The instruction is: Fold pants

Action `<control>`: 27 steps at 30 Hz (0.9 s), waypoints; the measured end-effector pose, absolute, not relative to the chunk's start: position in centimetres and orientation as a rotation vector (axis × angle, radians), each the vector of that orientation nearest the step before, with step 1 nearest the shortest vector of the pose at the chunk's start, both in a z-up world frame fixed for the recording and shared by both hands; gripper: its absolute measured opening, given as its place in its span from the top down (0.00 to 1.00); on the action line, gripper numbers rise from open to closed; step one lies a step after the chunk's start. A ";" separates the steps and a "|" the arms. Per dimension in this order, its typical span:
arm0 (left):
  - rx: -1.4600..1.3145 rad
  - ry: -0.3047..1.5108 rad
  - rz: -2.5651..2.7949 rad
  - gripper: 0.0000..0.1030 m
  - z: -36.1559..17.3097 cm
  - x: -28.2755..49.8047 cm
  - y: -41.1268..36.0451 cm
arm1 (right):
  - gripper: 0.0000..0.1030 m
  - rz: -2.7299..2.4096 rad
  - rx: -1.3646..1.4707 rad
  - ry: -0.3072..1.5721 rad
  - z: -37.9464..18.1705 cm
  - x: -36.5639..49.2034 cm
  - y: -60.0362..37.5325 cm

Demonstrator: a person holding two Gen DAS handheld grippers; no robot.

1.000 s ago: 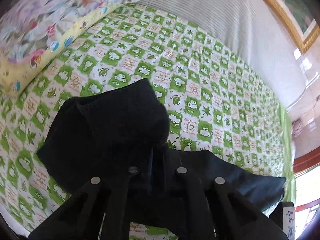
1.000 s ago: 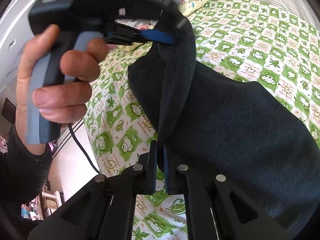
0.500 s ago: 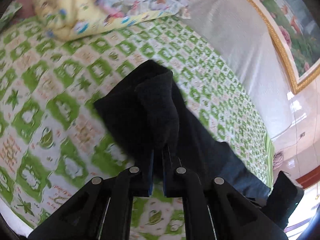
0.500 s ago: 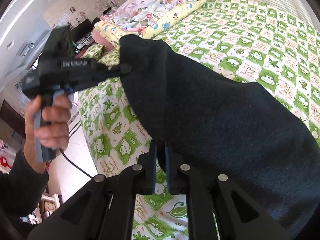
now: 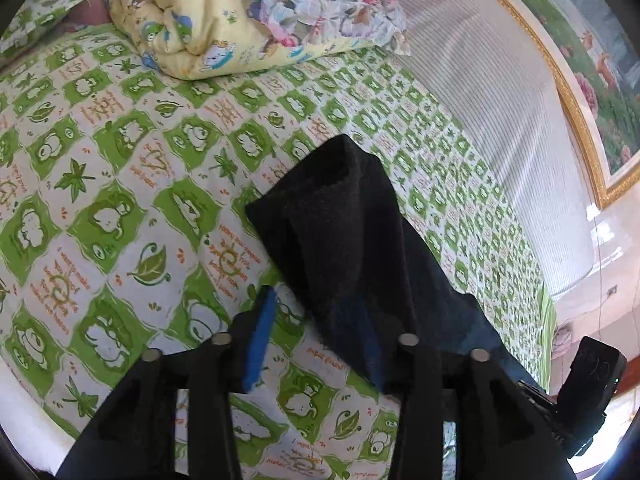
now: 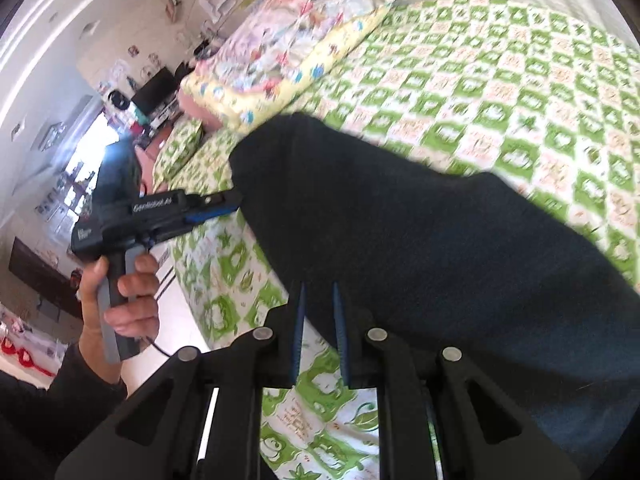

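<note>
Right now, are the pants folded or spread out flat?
Folded. The pants lie doubled over on the bed, with a thick rounded fold edge and one layer on top of another.

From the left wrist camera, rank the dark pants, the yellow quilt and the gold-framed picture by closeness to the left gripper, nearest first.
1. Dark pants: right at the left gripper, lying over its right finger while its jaws are opening.
2. Yellow quilt: bunched at the far upper left of the bed.
3. Gold-framed picture: on the wall at upper right, beyond the bed.

Pants [image 5: 352,240] black; bedsheet [image 5: 120,208] green-white checked; quilt [image 5: 208,20] yellow.
</note>
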State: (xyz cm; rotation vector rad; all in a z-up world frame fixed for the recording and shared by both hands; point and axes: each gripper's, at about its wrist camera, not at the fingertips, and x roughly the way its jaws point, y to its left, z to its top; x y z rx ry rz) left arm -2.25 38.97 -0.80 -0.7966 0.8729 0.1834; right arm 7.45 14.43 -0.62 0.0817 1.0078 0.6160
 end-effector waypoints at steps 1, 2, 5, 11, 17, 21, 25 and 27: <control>-0.806 0.874 0.192 0.55 -0.9 -2.2 39.3 | 0.85 0.597 0.092 0.996 -0.3 7.7 14.0; -0.817 0.873 0.193 0.55 -1.0 -2.2 39.6 | 0.85 0.579 0.103 0.989 -0.1 7.9 13.5; -0.814 0.895 0.215 0.55 -1.4 -1.6 40.0 | 0.84 0.522 0.151 0.984 0.2 9.0 11.8; -0.787 0.913 0.217 0.55 -1.9 -0.1 40.1 | 0.82 0.410 0.203 0.977 0.7 12.1 9.1; -0.774 0.930 0.208 0.55 -2.6 1.5 40.3 | 0.63 0.394 0.195 0.985 0.2 15.9 8.7; -0.765 0.941 0.205 0.54 -3.2 2.6 40.5 | 0.59 0.355 0.166 1.072 -2.1 19.1 9.1; -0.778 0.921 0.192 0.50 -3.8 4.0 40.7 | 0.60 0.357 0.163 1.132 -4.3 19.9 9.3; -0.781 0.902 0.186 0.49 -3.9 4.6 40.8 | 0.83 0.388 0.165 1.099 -3.9 19.2 9.4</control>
